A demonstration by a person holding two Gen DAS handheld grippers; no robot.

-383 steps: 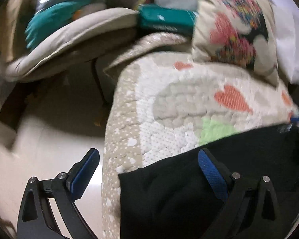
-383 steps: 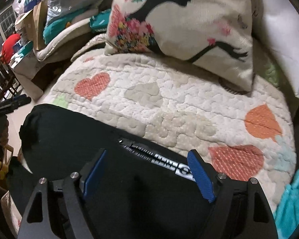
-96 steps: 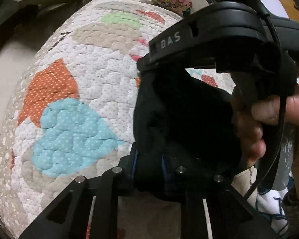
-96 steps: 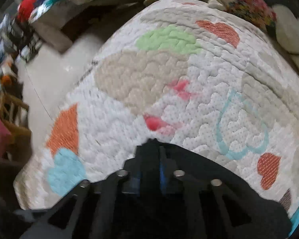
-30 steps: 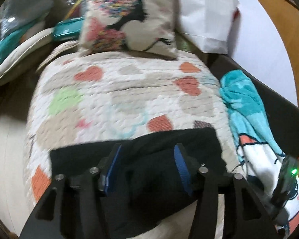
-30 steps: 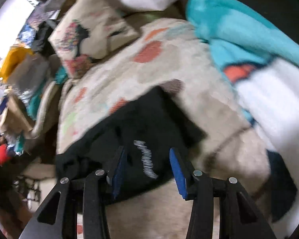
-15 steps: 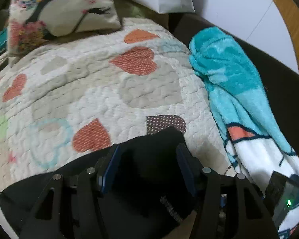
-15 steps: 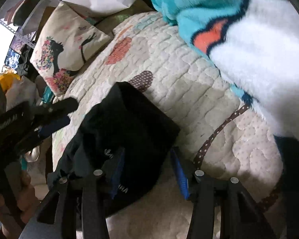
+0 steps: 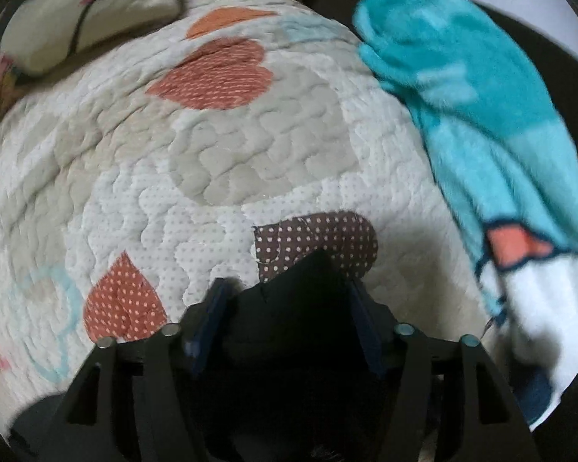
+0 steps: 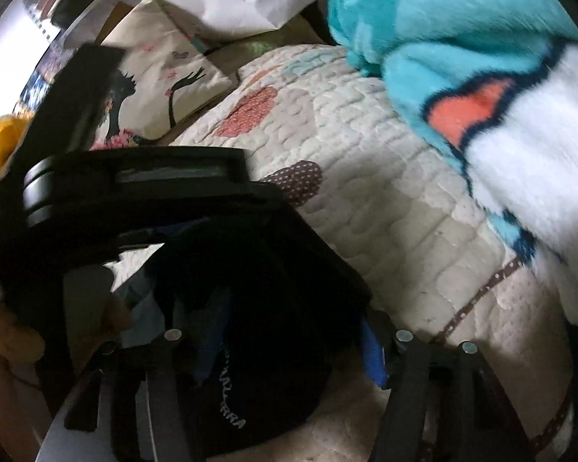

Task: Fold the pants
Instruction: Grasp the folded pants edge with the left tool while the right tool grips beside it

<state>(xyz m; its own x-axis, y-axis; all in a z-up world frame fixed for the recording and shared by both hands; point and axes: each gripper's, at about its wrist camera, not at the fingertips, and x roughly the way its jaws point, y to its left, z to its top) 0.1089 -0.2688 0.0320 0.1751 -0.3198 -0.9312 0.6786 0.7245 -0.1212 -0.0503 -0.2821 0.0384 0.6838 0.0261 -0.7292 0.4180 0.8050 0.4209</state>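
My left gripper (image 9: 287, 325) and right gripper (image 10: 293, 340) both have released, parted jaws straddling the black pants (image 9: 300, 308) on the quilt (image 9: 212, 161).

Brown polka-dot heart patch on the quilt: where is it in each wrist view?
Left wrist: brown heart patch sits right of centre, just beyond the black pants corner.
Right wrist: brown heart patch sits at centre, beside the pants' far edge.
Shared landmark: teal blanket, upper right in both.
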